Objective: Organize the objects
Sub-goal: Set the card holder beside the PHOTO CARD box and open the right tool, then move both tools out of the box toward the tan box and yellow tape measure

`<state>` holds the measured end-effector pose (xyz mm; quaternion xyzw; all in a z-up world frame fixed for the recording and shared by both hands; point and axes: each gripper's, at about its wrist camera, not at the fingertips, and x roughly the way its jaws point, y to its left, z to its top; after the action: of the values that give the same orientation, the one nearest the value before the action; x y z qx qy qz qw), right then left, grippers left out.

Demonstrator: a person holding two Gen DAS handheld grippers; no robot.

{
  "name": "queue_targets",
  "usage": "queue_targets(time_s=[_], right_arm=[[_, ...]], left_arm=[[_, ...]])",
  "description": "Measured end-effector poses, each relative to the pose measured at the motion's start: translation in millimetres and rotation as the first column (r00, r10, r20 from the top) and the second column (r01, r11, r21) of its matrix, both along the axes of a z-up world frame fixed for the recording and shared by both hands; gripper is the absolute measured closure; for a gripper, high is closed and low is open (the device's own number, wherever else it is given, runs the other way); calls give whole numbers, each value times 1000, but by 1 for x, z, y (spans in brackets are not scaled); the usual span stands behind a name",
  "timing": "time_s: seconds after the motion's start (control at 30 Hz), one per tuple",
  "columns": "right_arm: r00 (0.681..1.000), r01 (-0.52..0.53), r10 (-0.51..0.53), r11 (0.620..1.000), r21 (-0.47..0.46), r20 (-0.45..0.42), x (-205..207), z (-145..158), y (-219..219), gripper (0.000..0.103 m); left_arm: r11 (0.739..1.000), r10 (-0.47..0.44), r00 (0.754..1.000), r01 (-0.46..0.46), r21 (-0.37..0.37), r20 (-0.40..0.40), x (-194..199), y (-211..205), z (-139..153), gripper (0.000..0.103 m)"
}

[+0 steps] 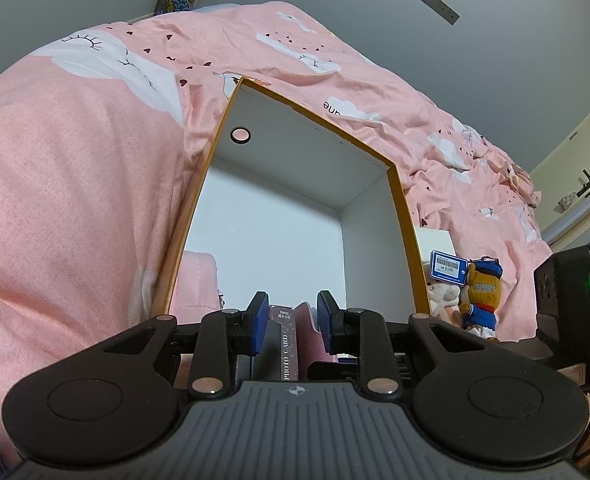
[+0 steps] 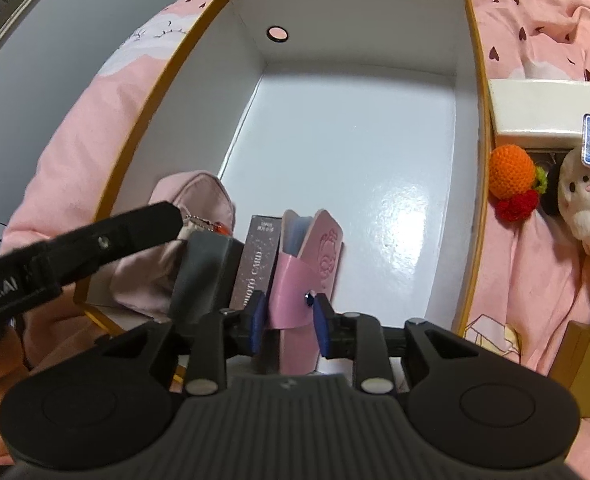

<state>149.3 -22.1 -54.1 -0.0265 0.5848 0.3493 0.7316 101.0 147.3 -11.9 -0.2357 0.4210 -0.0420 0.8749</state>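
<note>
Left wrist view: the left tool [image 1: 291,322] hovers over the near end of an open box [image 1: 405,216] with a mustard rim and white inside, which lies on a bed under a pink quilt [image 1: 75,184]. Its blue pads stand apart. A slim dark box printed "PHOTO CARD" [image 1: 289,344] stands on end between them, close by the left pad, and a pink case [image 1: 309,328] shows beside it; whether either pad presses on anything cannot be told here. A pink pouch [image 1: 199,280] rests in the box's near left corner. Right of the box sit a blue price tag [image 1: 449,267] and a small doll in blue [image 1: 481,300].

Right wrist view: the right tool [image 2: 289,322] is over the same corner of the open box [image 2: 473,60]. The pink case [image 2: 307,264] stands upright between its pads, with a visible gap on the right side, so the tool is released. The "PHOTO CARD" box [image 2: 255,264] stands just left of the case, next to a grey block [image 2: 207,272], and the pink pouch [image 2: 191,200] lies behind them. The left tool's black finger [image 2: 95,240] reaches in from the left. Outside the right wall lie a crocheted orange fruit [image 2: 511,172] and a white plush rabbit [image 2: 583,200].
</note>
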Motion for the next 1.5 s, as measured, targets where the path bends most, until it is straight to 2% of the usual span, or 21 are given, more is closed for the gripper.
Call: queue_targets(time_s=[0.07,0.17,0.23,0.33,0.43,0.53,0.63,0.77,1.3,1.4,1.5], right_arm=[[999,-8,9,1000,-19,31,-3,4,2,86],[990,-16,29,995,-97,140,-12,15,6,87],[983,-29,54,990,-139,177,-17,17,9,87],[981,-49,78,985,-166,175,-19,12,14,86],[988,-47,67,989,-143,142,-16,10,16,85],[998,-17,21,997,-78,51,-5,6,14,82],[996,40,-39,999,16,-84,9,-4,4,76],[990,67,-62,997,36,-124,15,-12,-3,73],[996,74,-72,996,39,-54,12,3,-11,73],[997,71,-70,997,41,-15,11,10,-16,73],[996,64,-67,997,41,65,5,24,-24,73]], left_arm=[[1000,0,1000,0,1,2,0,1,0,73],[1000,1,1000,-1,-1,1,0,2,-1,73],[1000,0,1000,0,-1,0,0,2,-1,73],[1000,-4,1000,4,0,0,0,2,-1,73],[1000,-3,1000,3,0,0,0,1,-1,73],[1000,-4,1000,4,0,1,0,2,-1,73],[1000,-6,1000,6,1,2,0,2,-1,73],[1000,-6,1000,6,2,1,0,2,-1,73],[999,-28,999,27,19,20,-1,-4,5,73],[998,-48,998,47,35,30,-1,-10,9,73],[995,-82,995,78,65,50,-3,-22,15,73]])
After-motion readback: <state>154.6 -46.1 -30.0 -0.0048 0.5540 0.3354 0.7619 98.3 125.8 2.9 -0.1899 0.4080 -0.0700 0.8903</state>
